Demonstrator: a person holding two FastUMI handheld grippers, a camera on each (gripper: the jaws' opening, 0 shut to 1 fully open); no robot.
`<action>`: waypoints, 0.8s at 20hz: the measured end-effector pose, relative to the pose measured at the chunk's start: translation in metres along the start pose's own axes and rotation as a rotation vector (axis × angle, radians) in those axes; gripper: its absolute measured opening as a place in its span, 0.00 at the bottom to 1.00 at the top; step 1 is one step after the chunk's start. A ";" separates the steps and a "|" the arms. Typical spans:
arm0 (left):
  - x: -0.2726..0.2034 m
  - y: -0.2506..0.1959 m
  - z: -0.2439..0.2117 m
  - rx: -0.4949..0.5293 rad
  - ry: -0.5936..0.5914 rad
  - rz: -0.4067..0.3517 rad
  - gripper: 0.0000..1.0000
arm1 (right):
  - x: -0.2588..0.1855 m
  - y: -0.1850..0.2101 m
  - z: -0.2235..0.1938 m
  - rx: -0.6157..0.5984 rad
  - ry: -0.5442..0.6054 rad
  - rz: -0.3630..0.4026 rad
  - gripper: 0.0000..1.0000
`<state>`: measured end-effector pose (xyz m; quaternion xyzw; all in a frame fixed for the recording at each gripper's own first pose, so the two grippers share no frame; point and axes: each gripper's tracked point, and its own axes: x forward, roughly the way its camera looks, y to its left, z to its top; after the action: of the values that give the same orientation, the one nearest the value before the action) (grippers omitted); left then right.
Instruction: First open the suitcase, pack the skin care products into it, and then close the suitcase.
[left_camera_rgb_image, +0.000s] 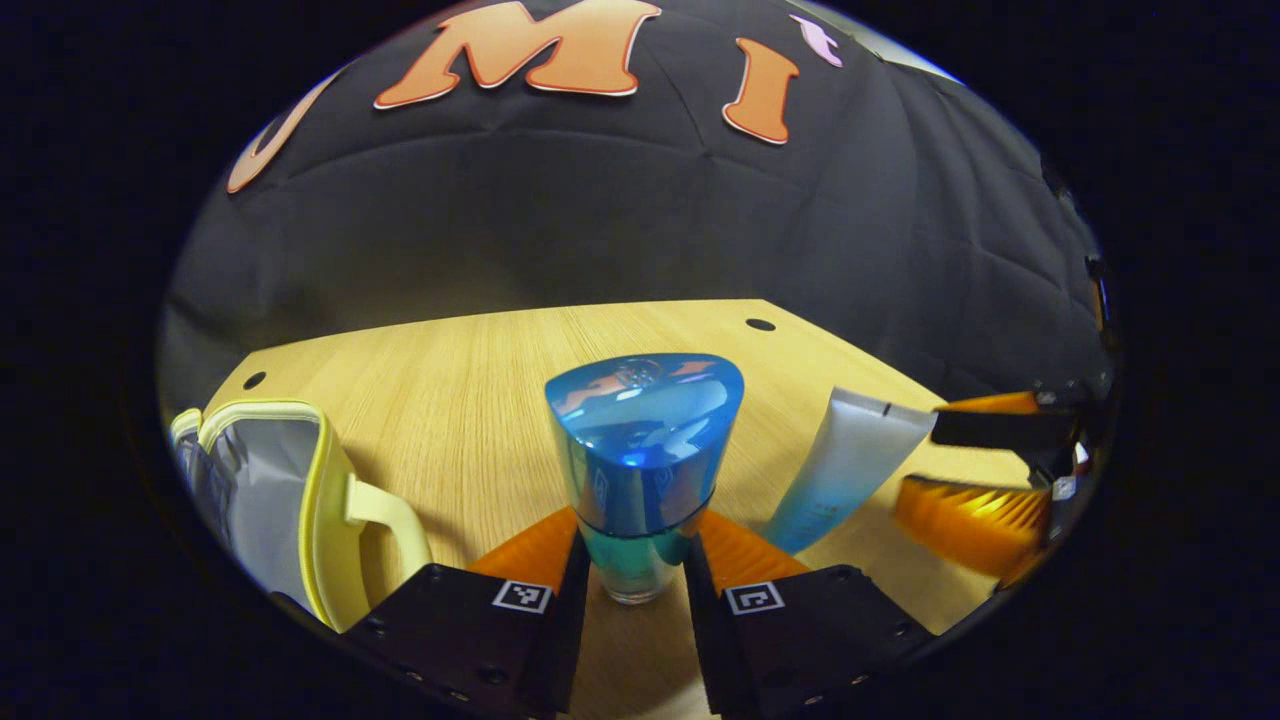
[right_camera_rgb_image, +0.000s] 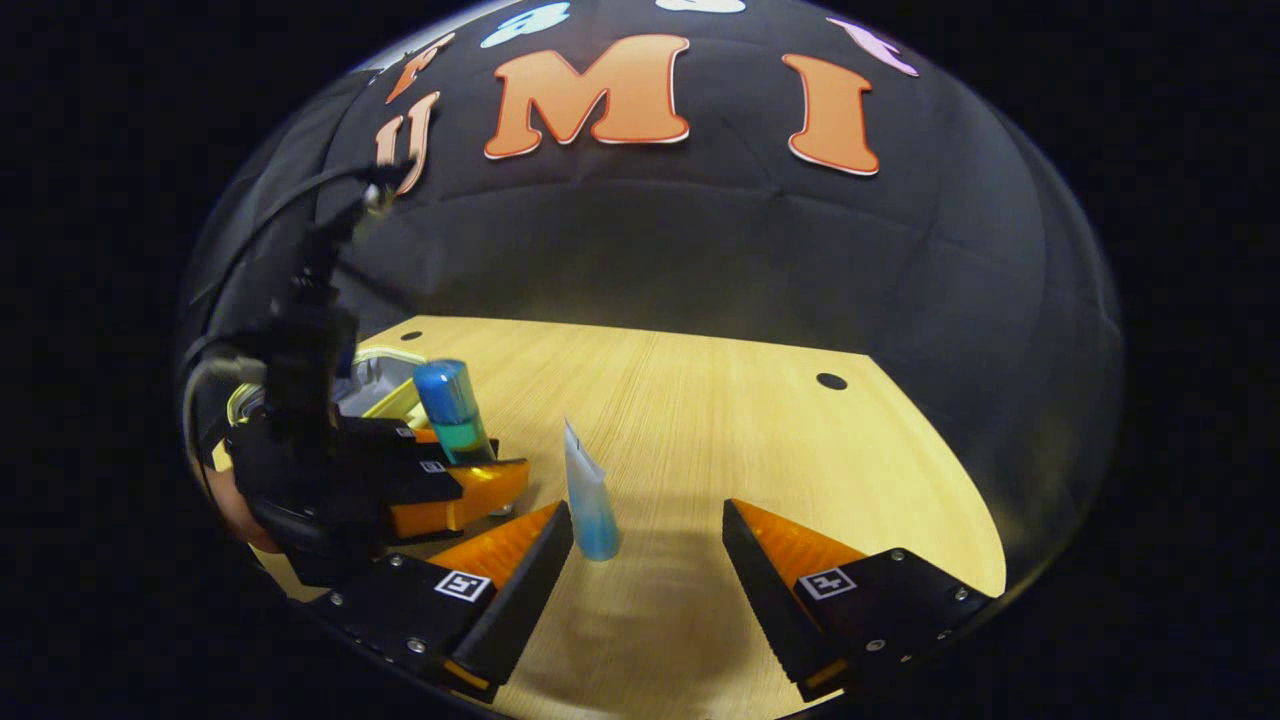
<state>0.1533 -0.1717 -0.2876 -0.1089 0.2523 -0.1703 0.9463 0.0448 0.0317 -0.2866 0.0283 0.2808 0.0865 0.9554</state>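
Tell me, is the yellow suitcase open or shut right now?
Open. In the left gripper view the suitcase shows its grey lining inside the yellow rim, beside the blue bottle.

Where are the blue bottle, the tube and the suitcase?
blue bottle (left_camera_rgb_image: 640, 440): left gripper view, upper body.
tube (right_camera_rgb_image: 588, 500): right gripper view, lower body.
suitcase (left_camera_rgb_image: 330, 490): left gripper view, yellow rim.

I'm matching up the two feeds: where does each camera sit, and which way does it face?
Left gripper view: rides the left tongs, looking low across the table at the bottle between its fingers; suitcase to one side, right tongs to the other.
Right gripper view: rides the right tongs, open around the tube, facing the wall; a hand holds the left tongs.
Shared: bottle, tube, suitcase, table, wall.
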 end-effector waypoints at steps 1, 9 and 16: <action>-0.005 0.000 0.007 -0.005 -0.013 0.007 0.48 | 0.006 0.003 -0.001 -0.002 0.003 0.019 0.95; -0.044 0.011 0.050 -0.011 -0.080 0.062 0.48 | 0.036 0.032 -0.023 -0.009 0.068 0.143 0.75; -0.085 0.046 0.080 0.010 -0.121 0.168 0.48 | 0.039 0.051 -0.017 0.020 0.108 0.216 0.40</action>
<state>0.1377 -0.0873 -0.1953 -0.0929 0.2019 -0.0847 0.9713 0.0604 0.0890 -0.3170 0.0633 0.3280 0.1878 0.9236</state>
